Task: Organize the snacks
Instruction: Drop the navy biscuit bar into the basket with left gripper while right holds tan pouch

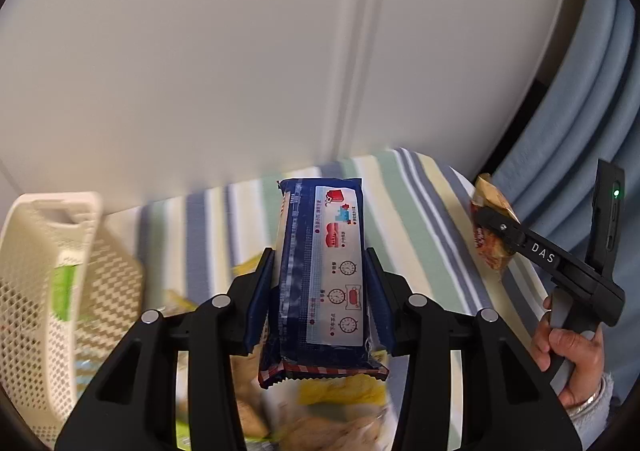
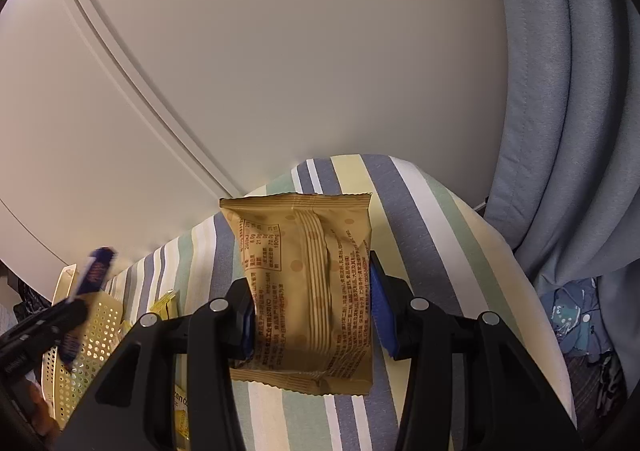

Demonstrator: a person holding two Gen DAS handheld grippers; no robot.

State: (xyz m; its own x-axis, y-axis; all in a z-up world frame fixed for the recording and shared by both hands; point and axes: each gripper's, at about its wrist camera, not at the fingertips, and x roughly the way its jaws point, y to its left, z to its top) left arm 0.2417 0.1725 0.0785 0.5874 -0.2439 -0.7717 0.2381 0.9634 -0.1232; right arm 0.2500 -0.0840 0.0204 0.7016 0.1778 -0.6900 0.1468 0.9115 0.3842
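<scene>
The blue snack pack (image 1: 320,275) is up in the air, squeezed between the blue pads (image 1: 259,299) of the left gripper (image 1: 320,291). It stands on end w/ its white back label facing the camera, over a blurry heap of yellow snack bags (image 1: 340,391) on the striped cloth (image 1: 420,211).

The tan snack pack (image 2: 308,287) is held the same way by the right gripper (image 2: 310,311), pinched on both sides, w/ its back seam and small print showing. It hangs over the striped cloth too, nothing touching it but the pads.

From the left cam you can see the right gripper off to the right w/ the tan pack in its tip, and a hand (image 1: 572,355) w/ a fuzzy sleeve on its handle. A green light (image 1: 616,193) glows on it.

A cream basket (image 1: 48,291) w/ lots of small holes sits at the left end of the cloth. Something green (image 1: 62,291) is inside it.

Behind it all are white cupboard doors (image 1: 240,71). A blue-grey curtain (image 2: 568,111) hangs on the right. A small yellow packet (image 2: 166,303) lies on the cloth near the basket.
</scene>
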